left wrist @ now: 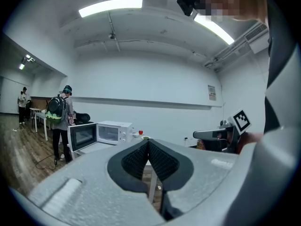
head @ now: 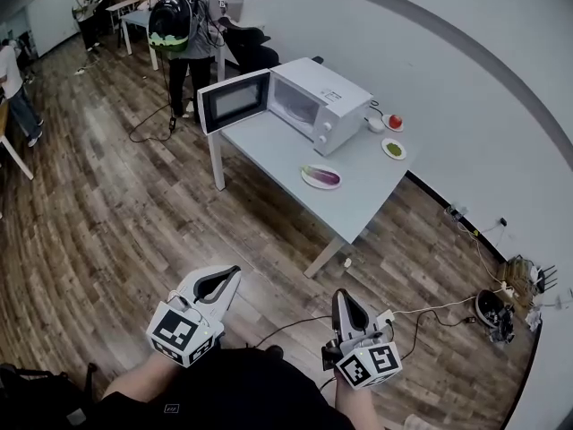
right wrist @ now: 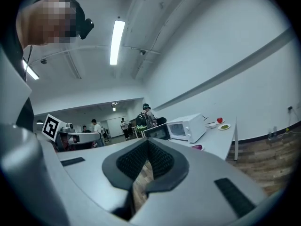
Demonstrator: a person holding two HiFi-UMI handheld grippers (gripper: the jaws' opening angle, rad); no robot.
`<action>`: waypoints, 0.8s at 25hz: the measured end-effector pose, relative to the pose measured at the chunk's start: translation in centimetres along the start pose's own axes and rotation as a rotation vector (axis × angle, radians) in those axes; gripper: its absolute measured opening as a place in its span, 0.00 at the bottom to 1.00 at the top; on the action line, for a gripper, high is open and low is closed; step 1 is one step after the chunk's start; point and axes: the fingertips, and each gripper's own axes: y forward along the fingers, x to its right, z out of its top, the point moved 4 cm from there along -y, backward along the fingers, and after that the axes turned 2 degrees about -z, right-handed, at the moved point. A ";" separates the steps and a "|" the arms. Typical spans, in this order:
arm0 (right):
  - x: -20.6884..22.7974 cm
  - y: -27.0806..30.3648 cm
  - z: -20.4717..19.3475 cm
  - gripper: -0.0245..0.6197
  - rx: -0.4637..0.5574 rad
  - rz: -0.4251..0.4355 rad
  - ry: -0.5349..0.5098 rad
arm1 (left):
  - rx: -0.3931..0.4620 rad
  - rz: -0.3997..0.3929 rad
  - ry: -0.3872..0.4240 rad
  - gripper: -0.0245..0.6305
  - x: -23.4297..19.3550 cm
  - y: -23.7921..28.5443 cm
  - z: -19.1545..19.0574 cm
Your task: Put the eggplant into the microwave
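A purple eggplant lies on a white plate near the front of a grey table, far ahead of me. Behind it stands a white microwave with its door swung open to the left. From the right gripper view the eggplant and microwave look small. The left gripper view catches the microwave too. My left gripper and right gripper hover over the wooden floor, well short of the table. Both are shut with nothing between the jaws.
A red fruit on a dish, a plate with something green and a white cup sit at the table's far end. A person with a backpack stands beyond the microwave. Cables trail across the floor on the right.
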 end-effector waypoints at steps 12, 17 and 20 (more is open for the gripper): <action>6.2 -4.9 0.5 0.06 -0.008 -0.010 -0.071 | -0.009 0.038 0.041 0.05 6.2 3.9 0.8; 6.9 -5.6 0.5 0.06 -0.005 -0.006 -0.067 | -0.028 0.029 0.047 0.05 7.5 4.7 0.5; 7.0 -5.3 0.7 0.06 -0.004 0.004 -0.059 | -0.026 0.019 0.040 0.05 7.6 5.4 0.4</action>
